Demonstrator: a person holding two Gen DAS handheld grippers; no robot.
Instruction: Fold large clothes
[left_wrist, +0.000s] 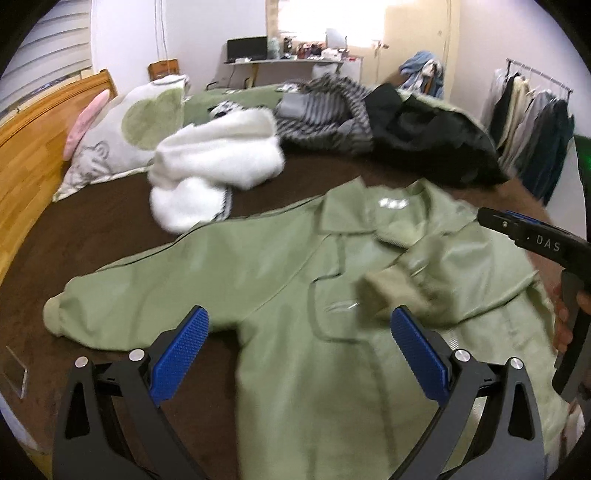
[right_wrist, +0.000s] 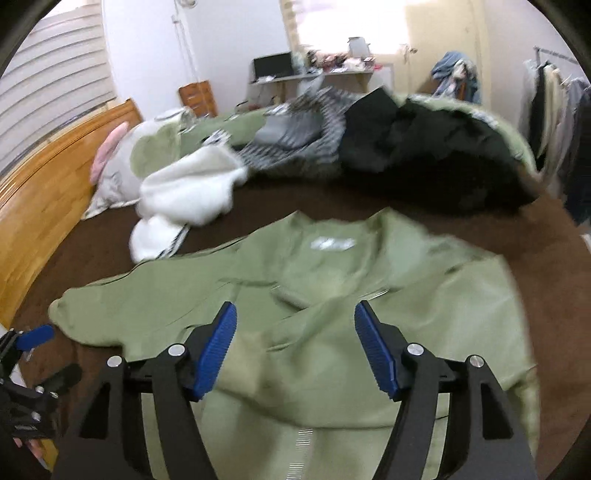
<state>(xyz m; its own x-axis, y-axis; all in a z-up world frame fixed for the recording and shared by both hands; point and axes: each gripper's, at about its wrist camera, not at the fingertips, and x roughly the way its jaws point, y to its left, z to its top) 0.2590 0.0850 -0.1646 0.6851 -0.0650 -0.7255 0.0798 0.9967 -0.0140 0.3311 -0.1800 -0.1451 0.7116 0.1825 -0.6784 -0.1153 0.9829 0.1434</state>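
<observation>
A light green jacket (left_wrist: 280, 280) lies spread on the brown bed cover, collar away from me. Its left sleeve stretches out to the left; its right sleeve is folded across the chest, cuff (left_wrist: 391, 291) near the middle. My left gripper (left_wrist: 299, 332) hovers open over the jacket's lower left part, holding nothing. In the right wrist view the jacket (right_wrist: 332, 280) fills the middle, and my right gripper (right_wrist: 295, 332) is open above the folded sleeve. The right gripper's body (left_wrist: 546, 243) shows at the right edge of the left wrist view; the left gripper's body (right_wrist: 26, 354) shows at the lower left of the right wrist view.
A white fleece garment (left_wrist: 210, 166), a striped garment (left_wrist: 325, 114) and a dark coat (left_wrist: 432, 140) are piled at the far side of the bed. A pillow (left_wrist: 125, 133) leans by the wooden headboard (left_wrist: 33, 147). A clothes rack (left_wrist: 535, 110) stands at right.
</observation>
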